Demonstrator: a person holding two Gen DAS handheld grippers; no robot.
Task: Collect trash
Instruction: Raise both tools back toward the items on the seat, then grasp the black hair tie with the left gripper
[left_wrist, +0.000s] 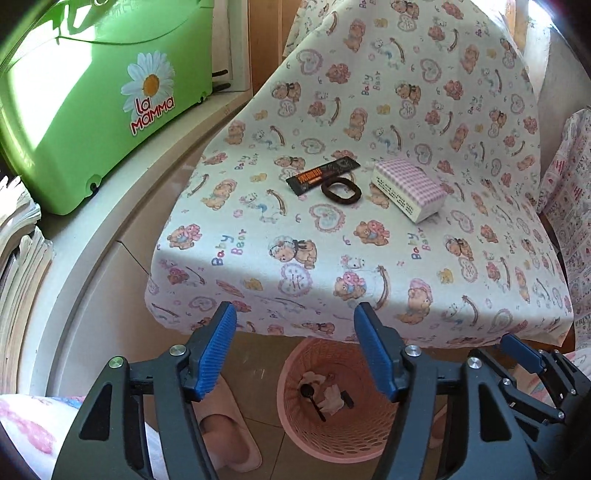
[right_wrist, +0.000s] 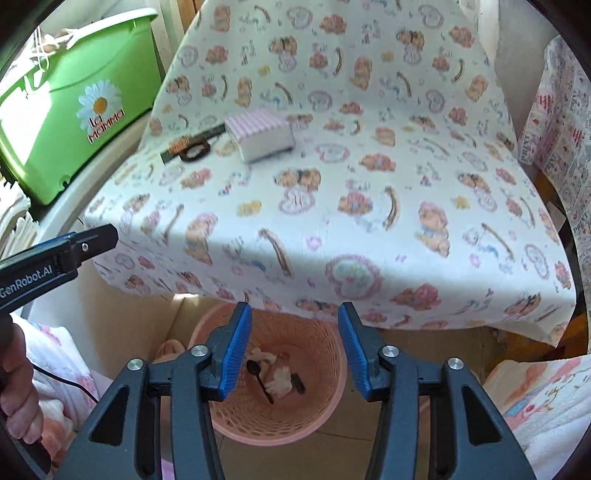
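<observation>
A black and orange snack wrapper (left_wrist: 321, 173) (right_wrist: 192, 142), a brown hair ring (left_wrist: 341, 190) (right_wrist: 195, 151) and a pink checked box (left_wrist: 410, 188) (right_wrist: 260, 134) lie on a seat covered in a bear-print cloth (left_wrist: 332, 251) (right_wrist: 332, 192). Below its front edge stands a pink mesh basket (left_wrist: 354, 439) (right_wrist: 277, 424). It holds a black spoon (left_wrist: 312, 400) (right_wrist: 260, 380) and crumpled tissue (left_wrist: 332, 400) (right_wrist: 280, 380). My left gripper (left_wrist: 295, 332) (right_wrist: 99, 236) and right gripper (right_wrist: 293, 332) (left_wrist: 517, 347) hover side by side above the basket, both open with nothing between their blue pads.
A green "La Mamma" box (left_wrist: 92, 110) (right_wrist: 66, 110) sits on a ledge to the left, beside stacked papers (left_wrist: 18, 258). A pink slipper (left_wrist: 229, 435) lies on the tiled floor left of the basket. Another print cloth (left_wrist: 569, 221) hangs at right. A hand (right_wrist: 14, 387) holds the left gripper.
</observation>
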